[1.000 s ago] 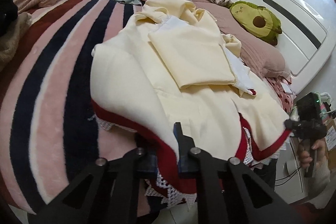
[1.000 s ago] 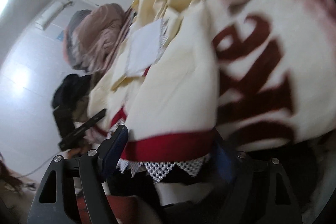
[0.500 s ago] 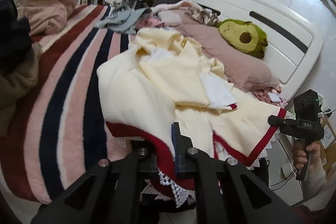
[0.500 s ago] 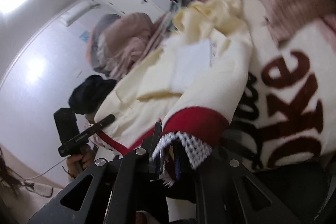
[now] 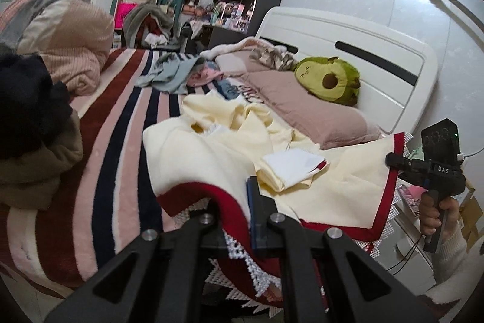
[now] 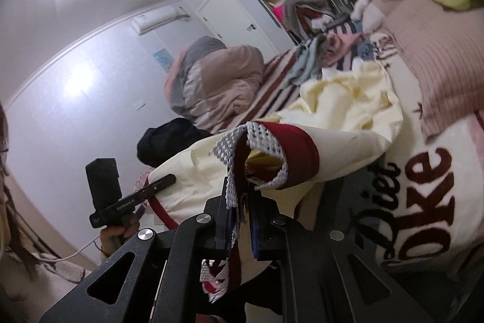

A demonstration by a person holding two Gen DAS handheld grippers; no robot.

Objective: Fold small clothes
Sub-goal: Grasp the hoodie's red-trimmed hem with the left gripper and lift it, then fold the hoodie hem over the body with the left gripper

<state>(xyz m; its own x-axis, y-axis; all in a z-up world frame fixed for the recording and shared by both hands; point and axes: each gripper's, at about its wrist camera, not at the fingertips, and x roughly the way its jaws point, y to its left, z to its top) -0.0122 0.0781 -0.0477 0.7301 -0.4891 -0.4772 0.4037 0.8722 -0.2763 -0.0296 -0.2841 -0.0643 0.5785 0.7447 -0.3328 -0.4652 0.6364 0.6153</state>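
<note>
A cream garment [image 5: 187, 153] with a red hem band and white lace trim lies across the striped bed, its near hem lifted. My left gripper [image 5: 239, 202] is shut on the red hem [image 5: 217, 196] at one corner. My right gripper [image 6: 239, 202] is shut on the lace and red hem [image 6: 290, 153] at the other corner. In the left wrist view the right gripper [image 5: 393, 162] is at the far right, held by a hand. In the right wrist view the left gripper [image 6: 169, 180] is at the lower left. A folded cream and white part [image 5: 290, 168] lies on top of the garment.
A striped blanket [image 5: 99, 147] covers the bed. Other clothes [image 5: 172, 74] lie further back, with a bundled pink duvet [image 5: 69, 50] and dark clothing [image 5: 27, 99] on the left. A pink pillow [image 5: 302, 102], avocado plush [image 5: 329, 80] and white headboard [image 5: 378, 47] are on the right.
Both grippers have risen with the hem, lifting the near edge off the bed. The right gripper went from open around the hem to shut on it and rolled.
</note>
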